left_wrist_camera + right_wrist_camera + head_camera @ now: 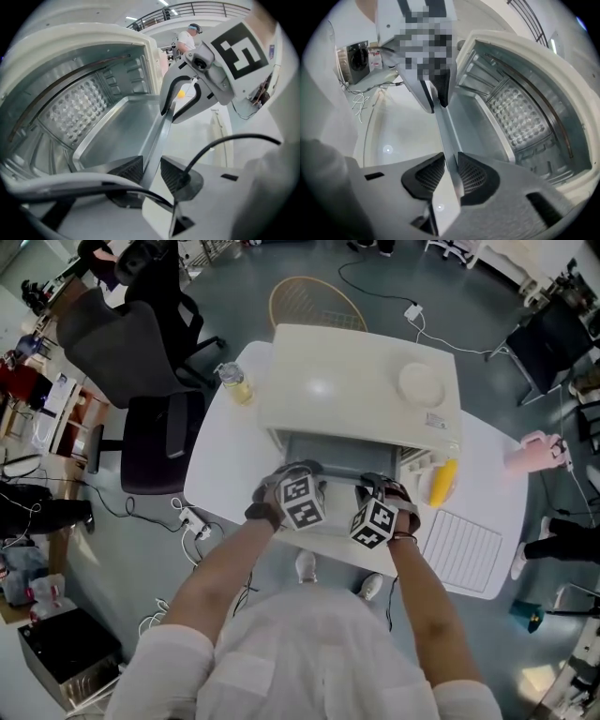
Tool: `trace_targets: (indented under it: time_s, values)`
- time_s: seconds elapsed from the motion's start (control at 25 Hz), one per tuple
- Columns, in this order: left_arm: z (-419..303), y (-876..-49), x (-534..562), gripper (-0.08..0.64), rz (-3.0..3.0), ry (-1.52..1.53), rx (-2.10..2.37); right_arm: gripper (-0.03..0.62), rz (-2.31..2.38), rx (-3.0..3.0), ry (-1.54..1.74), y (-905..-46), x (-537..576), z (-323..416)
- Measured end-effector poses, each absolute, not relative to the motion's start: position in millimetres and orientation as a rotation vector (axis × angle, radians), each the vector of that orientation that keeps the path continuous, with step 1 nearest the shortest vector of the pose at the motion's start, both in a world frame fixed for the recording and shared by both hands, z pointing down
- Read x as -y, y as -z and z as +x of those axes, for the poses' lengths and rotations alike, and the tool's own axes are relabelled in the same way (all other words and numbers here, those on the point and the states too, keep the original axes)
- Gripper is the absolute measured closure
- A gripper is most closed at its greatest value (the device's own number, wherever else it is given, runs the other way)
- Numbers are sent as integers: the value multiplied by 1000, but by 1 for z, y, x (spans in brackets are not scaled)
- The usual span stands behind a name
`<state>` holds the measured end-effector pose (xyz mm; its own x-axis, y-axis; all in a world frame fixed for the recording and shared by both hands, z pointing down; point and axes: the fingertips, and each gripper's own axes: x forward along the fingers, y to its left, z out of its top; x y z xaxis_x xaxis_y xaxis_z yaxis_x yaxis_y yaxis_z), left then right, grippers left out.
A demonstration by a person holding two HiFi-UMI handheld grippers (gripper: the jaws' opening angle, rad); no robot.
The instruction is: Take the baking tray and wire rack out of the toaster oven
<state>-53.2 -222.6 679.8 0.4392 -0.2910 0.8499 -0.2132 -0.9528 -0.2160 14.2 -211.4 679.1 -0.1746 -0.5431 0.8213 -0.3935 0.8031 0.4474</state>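
Observation:
The cream toaster oven [356,381] stands open on the white table [220,465]. The grey metal baking tray [339,474] sticks partly out of its mouth. My left gripper [305,472] is shut on the tray's front rim near its left end, and my right gripper [375,488] is shut on the same rim near its right end. In the left gripper view the pads [129,169] pinch the thin rim, with the tray [117,131] running back into the oven. The right gripper view shows its pads [473,176] clamping the rim of the tray [476,129]. The wire rack [461,549] lies flat on the table to the right.
A yellow object [441,482] leans at the oven's right front corner. A small bottle [234,383] stands by its left side. Black office chairs [141,362] are to the left, and a power strip with cables [192,521] lies on the floor.

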Motion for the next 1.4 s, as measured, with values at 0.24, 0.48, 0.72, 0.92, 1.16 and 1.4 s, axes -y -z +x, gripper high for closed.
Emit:
trace_targets:
  time_s: [0.24, 0.48, 0.72, 0.92, 1.16, 1.4]
  values:
    - [-55, -678, 197, 448, -2634, 1559, -476, 503, 716, 1819, 155, -678, 187, 12]
    - [-59, -678, 178, 443, -2685, 1555, -481, 505, 707, 1823, 198, -680, 169, 9]
    - [-65, -650, 178, 436, -2845, 1417, -607, 505, 693, 1817, 187, -684, 165, 10]
    - [-102, -628, 207, 445, -2994, 1254, -996, 509, 679, 1827, 182, -687, 162, 8]
    - [-160, -637, 253, 445, -2917, 1242, -1725, 509, 683, 1834, 166, -689, 161, 8]
    - [-167, -668, 268, 374, -2880, 1353, -1915, 508, 679, 1837, 148, -690, 161, 6]
